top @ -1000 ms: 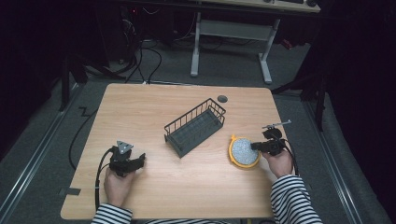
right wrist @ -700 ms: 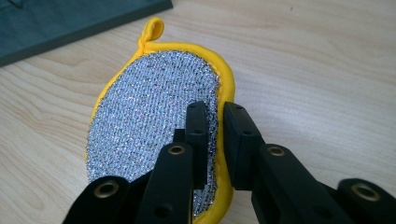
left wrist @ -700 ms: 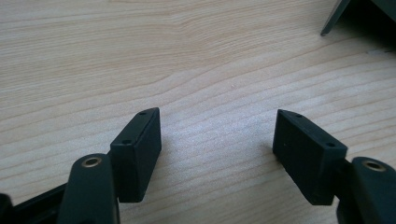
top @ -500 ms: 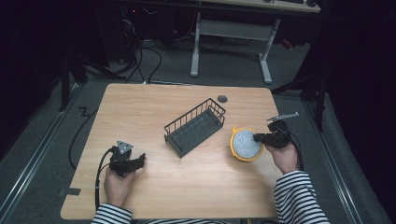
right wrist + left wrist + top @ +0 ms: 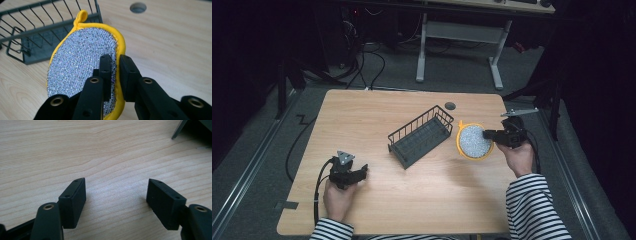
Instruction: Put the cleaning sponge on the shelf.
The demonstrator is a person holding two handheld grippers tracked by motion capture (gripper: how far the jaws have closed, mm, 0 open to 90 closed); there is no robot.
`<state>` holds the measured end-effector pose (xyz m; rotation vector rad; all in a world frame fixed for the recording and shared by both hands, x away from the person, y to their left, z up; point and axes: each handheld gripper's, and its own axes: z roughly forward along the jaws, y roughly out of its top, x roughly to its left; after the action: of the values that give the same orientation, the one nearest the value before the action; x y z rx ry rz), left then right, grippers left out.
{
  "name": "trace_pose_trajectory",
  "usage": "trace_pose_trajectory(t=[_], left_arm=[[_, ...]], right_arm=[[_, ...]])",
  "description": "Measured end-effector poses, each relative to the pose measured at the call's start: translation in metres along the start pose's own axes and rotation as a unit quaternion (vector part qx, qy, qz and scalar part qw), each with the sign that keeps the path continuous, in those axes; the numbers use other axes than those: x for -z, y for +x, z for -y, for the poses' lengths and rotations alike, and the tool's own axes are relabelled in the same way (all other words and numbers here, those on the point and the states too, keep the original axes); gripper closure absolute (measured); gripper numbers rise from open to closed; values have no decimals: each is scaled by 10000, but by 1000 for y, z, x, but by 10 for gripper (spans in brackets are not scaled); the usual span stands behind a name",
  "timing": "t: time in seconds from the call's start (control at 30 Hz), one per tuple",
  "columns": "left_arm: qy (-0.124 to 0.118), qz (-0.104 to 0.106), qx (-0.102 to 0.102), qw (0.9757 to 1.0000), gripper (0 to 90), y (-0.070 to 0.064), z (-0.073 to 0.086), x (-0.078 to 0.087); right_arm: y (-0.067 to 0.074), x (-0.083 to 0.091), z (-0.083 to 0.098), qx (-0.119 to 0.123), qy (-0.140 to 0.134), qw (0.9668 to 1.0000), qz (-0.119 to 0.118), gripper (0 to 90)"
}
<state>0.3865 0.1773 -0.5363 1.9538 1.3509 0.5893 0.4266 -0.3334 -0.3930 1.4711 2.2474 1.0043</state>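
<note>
A round scrubbing pad (image 5: 473, 140) with a silver mesh face and yellow rim hangs above the table's right side. My right gripper (image 5: 491, 134) is shut on its edge. In the right gripper view the pad (image 5: 82, 65) stands on edge between the two jaws, its yellow loop pointing toward the wire basket (image 5: 37, 30). The dark wire basket (image 5: 421, 136) sits at the table's middle. My left gripper (image 5: 360, 171) rests open near the front left, and the left gripper view has bare wood between its fingers (image 5: 75, 200).
A round cable hole (image 5: 450, 105) lies in the wooden table (image 5: 362, 120) behind the basket. A cable (image 5: 318, 187) trails from the left gripper over the front edge. A white-legged desk frame (image 5: 462, 45) stands on the floor beyond the table.
My right gripper has lifted the pad off the table and carried it up and toward the basket, tilting it on edge. The left gripper has stayed put.
</note>
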Motion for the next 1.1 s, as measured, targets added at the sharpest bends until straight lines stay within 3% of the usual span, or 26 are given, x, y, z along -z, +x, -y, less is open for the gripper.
trace_pose_trajectory(t=[0.53,0.8,1.1], left_arm=[[-3,4,6,10000,324,0,0,0],[2,14,8,10000,324,0,0,0],[2,14,8,10000,324,0,0,0]], right_arm=[[24,5,-54,417,-257,9987,-147,812],[36,-9,-79,481,-450,9973,-325,811],[46,-31,-95,520,-405,9968,-447,810]])
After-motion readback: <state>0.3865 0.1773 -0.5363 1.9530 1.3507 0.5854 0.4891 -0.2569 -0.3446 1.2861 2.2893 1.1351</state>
